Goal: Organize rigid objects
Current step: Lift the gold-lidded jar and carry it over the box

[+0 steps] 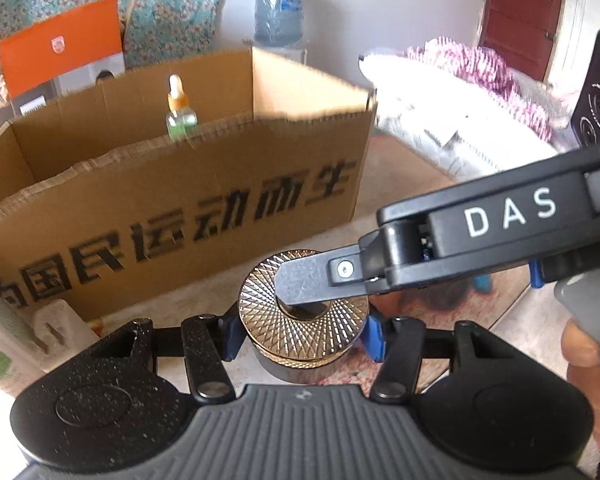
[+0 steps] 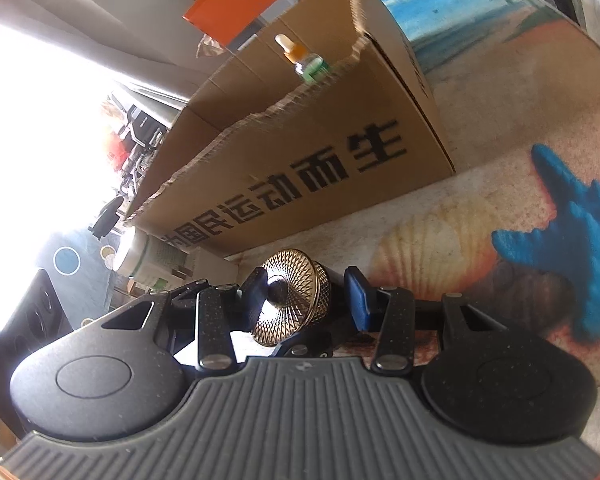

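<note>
A round jar (image 1: 304, 320) with a gold patterned lid and a dark body sits between the blue pads of my left gripper (image 1: 304, 336), which is shut on its sides. My right gripper (image 2: 308, 300) comes in from the right, rolled on its side. One of its fingers (image 1: 300, 284) lies flat on the lid (image 2: 292, 300), and the blue pad (image 2: 360, 304) stands at the jar's dark base, so it grips the jar top to bottom. Behind stands an open cardboard box (image 1: 180, 208) with a dropper bottle (image 1: 180, 112) inside.
A beach-print mat with a blue starfish (image 2: 572, 240) covers the table. An orange box (image 1: 60, 48) and a blue container (image 1: 278, 12) stand behind the cardboard box. White and pink bedding (image 1: 460, 100) and a black speaker (image 1: 596, 96) are at the right. A white-green bottle (image 2: 148, 256) stands left.
</note>
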{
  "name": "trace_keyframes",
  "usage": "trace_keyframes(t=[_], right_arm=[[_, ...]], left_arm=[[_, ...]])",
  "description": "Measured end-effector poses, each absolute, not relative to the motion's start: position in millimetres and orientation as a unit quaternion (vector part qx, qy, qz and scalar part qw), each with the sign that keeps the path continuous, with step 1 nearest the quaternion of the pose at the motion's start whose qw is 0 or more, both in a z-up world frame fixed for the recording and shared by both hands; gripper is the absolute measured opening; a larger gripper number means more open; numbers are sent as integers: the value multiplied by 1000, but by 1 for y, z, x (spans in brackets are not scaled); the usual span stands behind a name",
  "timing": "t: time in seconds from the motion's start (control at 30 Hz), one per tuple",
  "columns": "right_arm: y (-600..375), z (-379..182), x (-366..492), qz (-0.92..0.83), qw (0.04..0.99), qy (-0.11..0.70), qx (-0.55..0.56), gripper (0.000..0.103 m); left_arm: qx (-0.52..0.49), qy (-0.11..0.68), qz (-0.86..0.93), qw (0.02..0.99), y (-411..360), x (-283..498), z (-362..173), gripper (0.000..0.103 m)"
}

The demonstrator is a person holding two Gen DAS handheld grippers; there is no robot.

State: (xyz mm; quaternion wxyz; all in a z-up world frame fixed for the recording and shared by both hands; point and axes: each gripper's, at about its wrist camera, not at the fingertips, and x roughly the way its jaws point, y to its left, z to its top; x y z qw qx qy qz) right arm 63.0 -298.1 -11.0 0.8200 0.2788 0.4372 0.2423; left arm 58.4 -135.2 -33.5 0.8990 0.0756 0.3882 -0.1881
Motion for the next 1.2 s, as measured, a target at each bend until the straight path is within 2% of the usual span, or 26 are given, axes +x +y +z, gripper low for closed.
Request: trace_keyframes(t=[0.33, 0.57, 0.7, 0.87, 1.2], right_arm=[[-281, 79, 72, 289, 861, 352, 227, 43], [-261, 120, 132, 312, 869, 335, 189, 45], [-249, 114, 183, 312, 853, 375, 187, 45], [-233, 82, 238, 306, 813, 454, 196, 45], [-211, 22, 272, 299, 754, 550, 200, 47]], left_arm=[[58, 298, -167, 938, -114, 59, 52, 57], [44, 307, -146, 939, -104, 119, 83, 57], [20, 352, -129, 927, -95, 163, 72, 57], [-5, 416, -106, 903, -81, 202, 42, 57], [-36, 499, -88, 861, -65, 221, -2, 58]])
